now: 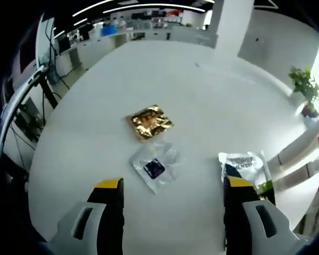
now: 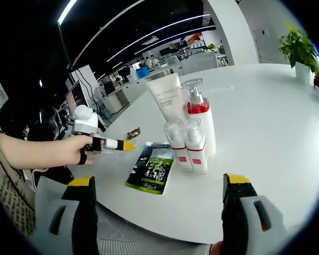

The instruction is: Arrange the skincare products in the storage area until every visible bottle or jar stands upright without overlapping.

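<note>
A white tube [image 2: 166, 95], a tall pump bottle with a red collar [image 2: 198, 114] and two small clear-capped bottles [image 2: 175, 143] [image 2: 194, 147] stand upright in a tight cluster on the white table [image 2: 266, 117]. A green and black sachet [image 2: 151, 167] lies flat in front of them. My right gripper [image 2: 159, 180] is open, short of the cluster. A hand holds my left gripper [image 2: 128, 145] at the left. In the left gripper view that gripper [image 1: 173, 183] is open above a clear sachet with a purple patch [image 1: 155, 168]. A gold foil sachet [image 1: 149, 121] lies beyond it.
A white and black sachet [image 1: 243, 163] lies by the left gripper's right jaw. The gold sachet [image 2: 133, 133] lies left of the bottles. A potted plant [image 2: 300, 50] stands at the far table edge. The table's near edge [image 2: 165, 223] runs just ahead of the right jaws.
</note>
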The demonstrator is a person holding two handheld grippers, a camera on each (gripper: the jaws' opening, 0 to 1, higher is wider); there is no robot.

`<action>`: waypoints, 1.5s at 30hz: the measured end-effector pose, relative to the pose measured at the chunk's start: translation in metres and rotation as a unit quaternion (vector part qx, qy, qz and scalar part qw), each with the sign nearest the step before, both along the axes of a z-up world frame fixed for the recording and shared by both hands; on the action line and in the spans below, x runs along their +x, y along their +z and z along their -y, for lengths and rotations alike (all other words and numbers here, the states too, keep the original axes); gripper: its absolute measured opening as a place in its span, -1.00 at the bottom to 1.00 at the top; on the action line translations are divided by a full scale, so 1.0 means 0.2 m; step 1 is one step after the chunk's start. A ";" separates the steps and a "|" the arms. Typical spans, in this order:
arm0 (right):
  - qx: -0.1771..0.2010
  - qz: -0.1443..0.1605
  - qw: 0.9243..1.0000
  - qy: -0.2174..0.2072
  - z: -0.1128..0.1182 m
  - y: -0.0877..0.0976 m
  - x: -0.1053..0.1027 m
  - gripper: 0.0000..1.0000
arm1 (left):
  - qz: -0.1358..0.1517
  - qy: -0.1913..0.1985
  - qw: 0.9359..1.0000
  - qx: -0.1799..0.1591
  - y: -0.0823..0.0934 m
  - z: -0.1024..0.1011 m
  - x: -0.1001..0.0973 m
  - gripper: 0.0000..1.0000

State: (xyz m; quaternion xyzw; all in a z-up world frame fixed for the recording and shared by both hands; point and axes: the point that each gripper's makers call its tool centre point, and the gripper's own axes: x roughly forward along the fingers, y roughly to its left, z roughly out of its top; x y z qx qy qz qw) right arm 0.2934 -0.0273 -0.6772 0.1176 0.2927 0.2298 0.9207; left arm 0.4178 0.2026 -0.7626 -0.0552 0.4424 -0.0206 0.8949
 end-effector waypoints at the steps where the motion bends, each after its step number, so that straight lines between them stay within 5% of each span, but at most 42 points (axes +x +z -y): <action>1: 0.000 0.000 1.000 -0.002 0.00 0.00 0.00 0.99 | 0.001 0.002 1.000 0.004 -0.01 0.00 0.01 0.46; 13: -0.002 -0.003 1.000 -0.012 0.02 -0.01 0.01 0.97 | -0.022 0.030 0.999 0.023 -0.07 -0.05 0.07 0.28; 32: -0.002 -0.007 1.000 -0.019 0.03 -0.01 0.01 0.97 | 0.007 0.027 0.998 0.053 -0.07 -0.08 0.14 0.10; 45: -0.003 -0.006 1.000 -0.019 0.03 -0.01 0.01 0.96 | 0.023 0.017 0.998 0.054 -0.06 -0.10 0.14 -0.23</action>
